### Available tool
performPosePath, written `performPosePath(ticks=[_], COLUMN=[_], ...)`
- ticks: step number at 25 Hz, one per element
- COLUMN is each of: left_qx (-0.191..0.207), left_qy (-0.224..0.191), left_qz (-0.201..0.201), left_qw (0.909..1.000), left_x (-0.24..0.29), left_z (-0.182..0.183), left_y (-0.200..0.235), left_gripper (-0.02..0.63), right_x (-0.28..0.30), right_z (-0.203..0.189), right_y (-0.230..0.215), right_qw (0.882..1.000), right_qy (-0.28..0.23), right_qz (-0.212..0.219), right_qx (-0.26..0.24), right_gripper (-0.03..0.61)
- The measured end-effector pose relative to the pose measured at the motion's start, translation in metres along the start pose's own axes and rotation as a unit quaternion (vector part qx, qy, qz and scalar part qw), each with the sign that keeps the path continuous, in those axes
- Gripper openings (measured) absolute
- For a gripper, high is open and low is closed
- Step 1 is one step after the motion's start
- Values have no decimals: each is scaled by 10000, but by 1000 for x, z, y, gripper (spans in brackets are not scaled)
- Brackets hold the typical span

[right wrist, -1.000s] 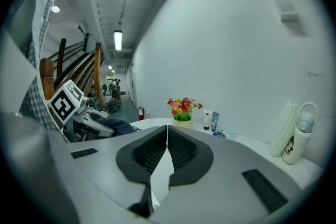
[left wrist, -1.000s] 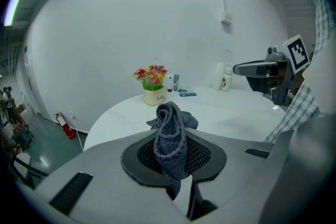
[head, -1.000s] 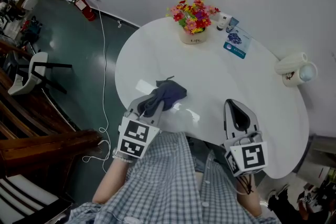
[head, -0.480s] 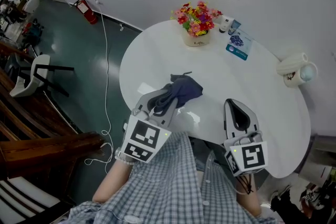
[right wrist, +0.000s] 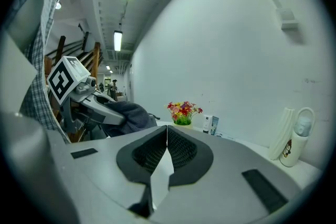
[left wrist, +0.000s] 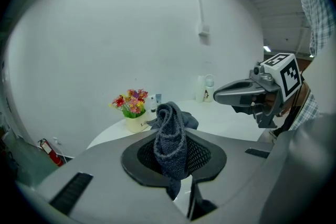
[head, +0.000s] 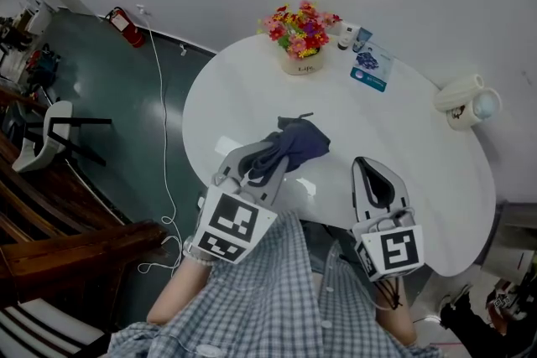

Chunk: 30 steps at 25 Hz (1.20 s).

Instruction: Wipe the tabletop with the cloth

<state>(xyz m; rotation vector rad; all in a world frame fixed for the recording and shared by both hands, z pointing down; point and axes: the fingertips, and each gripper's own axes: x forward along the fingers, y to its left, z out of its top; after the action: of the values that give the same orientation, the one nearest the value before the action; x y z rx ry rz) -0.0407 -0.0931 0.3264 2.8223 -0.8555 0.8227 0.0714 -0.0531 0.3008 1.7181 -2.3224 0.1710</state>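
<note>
A dark blue-grey cloth [head: 289, 147] lies bunched on the white round tabletop [head: 403, 138], near its front left part. My left gripper [head: 260, 166] is shut on the cloth [left wrist: 170, 144], which stands pinched upright between the jaws and spills forward onto the table. My right gripper [head: 375, 184] hovers over the table's near edge at the right, shut with nothing between its jaws [right wrist: 164, 152]. In the right gripper view the left gripper [right wrist: 102, 110] and the cloth [right wrist: 134, 115] show at the left.
At the table's far side stand a pot of colourful flowers [head: 299, 33], a small white bottle [head: 344, 36], a blue card [head: 372, 67] and, at the right, a white mug-like container [head: 466, 101]. A red fire extinguisher [head: 117, 18] and a white cable [head: 159, 96] are on the floor at left.
My left gripper has pushed the cloth forward and to the right across the tabletop. The right gripper has stayed in place.
</note>
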Motion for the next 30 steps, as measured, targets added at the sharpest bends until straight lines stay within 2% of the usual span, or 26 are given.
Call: performPosePath(ticks=[16, 30], left_qx=[188, 119], left_qy=[-83, -73], left_qz=[-126, -128], left_qw=[9997, 9998], left_x=[5, 5], left_z=[9, 7], left_y=[-3, -3], left_gripper=[60, 60], right_x=[3, 4], right_z=[-3, -4], right_y=[3, 6], right_qw=[9998, 9995], right_qy=[153, 218], right_qz=[10, 80], right_qx=[-144, -194], right_gripper=[9, 9])
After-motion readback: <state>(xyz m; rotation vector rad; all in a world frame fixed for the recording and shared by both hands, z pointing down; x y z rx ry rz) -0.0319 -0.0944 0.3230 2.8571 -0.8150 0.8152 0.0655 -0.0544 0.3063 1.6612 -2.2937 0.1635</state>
